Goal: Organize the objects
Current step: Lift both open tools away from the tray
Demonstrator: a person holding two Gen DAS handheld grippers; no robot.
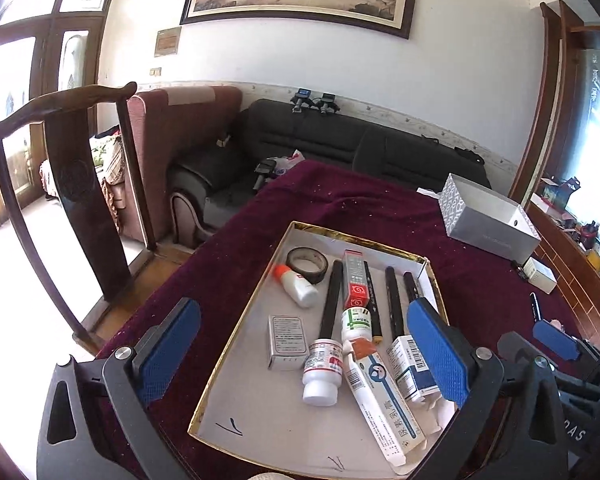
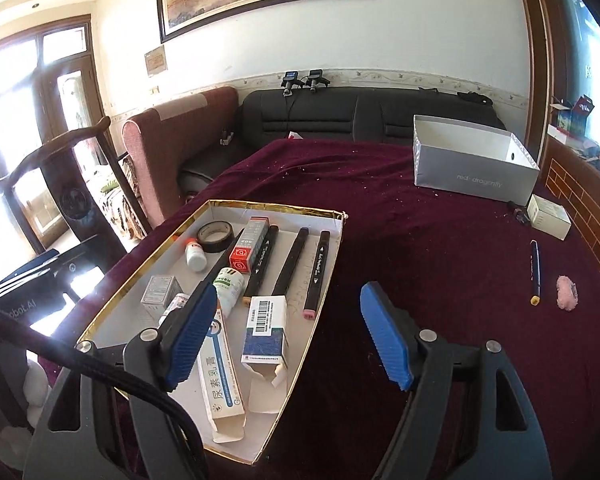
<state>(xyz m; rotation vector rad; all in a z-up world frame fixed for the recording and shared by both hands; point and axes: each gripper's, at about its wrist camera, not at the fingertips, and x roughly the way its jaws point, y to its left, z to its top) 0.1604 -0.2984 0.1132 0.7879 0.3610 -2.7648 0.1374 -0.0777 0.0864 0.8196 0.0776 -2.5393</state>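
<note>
Both my tongs hang spread and empty, left tongs (image 1: 304, 354) over the gold-rimmed tray (image 1: 236, 344), right tongs (image 2: 296, 336) at its four o'clock edge

Both grippers open and empty, tilted downward

The left gripper (image 1: 304, 344) has its blue pads spread wide with nothing clamped between them. The right gripper (image 2: 290, 334) stands just beside it, jaws parted less far, also gripping nothing; its blue fingertip (image 1: 556, 338) shows at the left camera's right edge.
</note>
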